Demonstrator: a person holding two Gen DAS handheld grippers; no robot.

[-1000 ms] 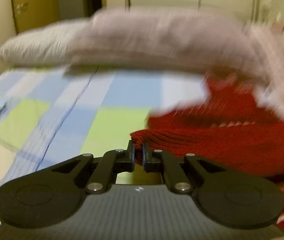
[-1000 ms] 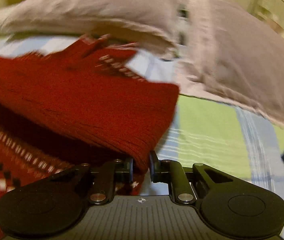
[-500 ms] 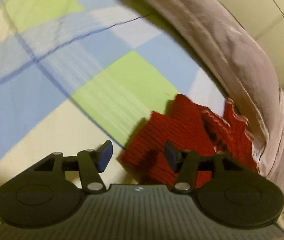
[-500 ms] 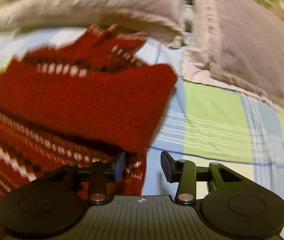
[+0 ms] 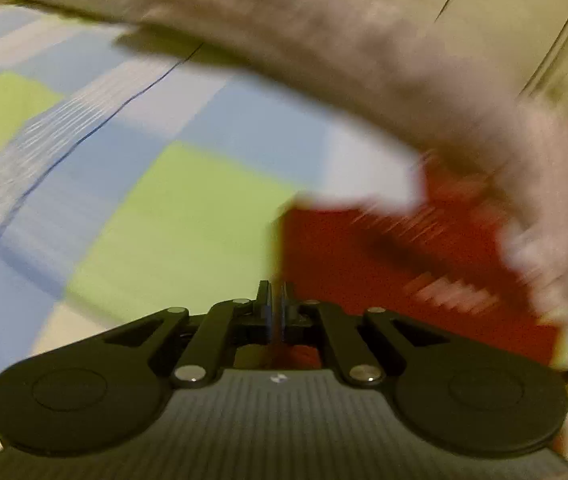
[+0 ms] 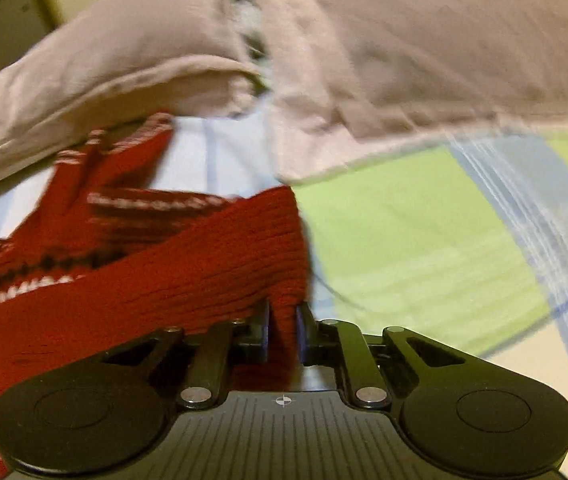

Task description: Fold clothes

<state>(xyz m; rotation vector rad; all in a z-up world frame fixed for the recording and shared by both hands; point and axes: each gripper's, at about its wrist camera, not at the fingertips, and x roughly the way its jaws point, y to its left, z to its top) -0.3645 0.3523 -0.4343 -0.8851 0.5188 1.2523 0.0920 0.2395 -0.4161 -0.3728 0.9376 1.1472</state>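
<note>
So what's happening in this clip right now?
A person is folding a red sweater on a bed with a checked sheet, a gripper in each hand. The right gripper is shut on a corner of the sweater's ribbed edge. The left gripper is shut too, at the sweater's other edge, with red knit between its fingers, though that view is blurred. Pillows lie just behind.

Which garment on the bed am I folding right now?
On the checked green-and-blue bedsheet, just below the pinkish pillows, lies a red knitted sweater. The right gripper pinches its edge. It alone is red, with white patterned bands.
</note>
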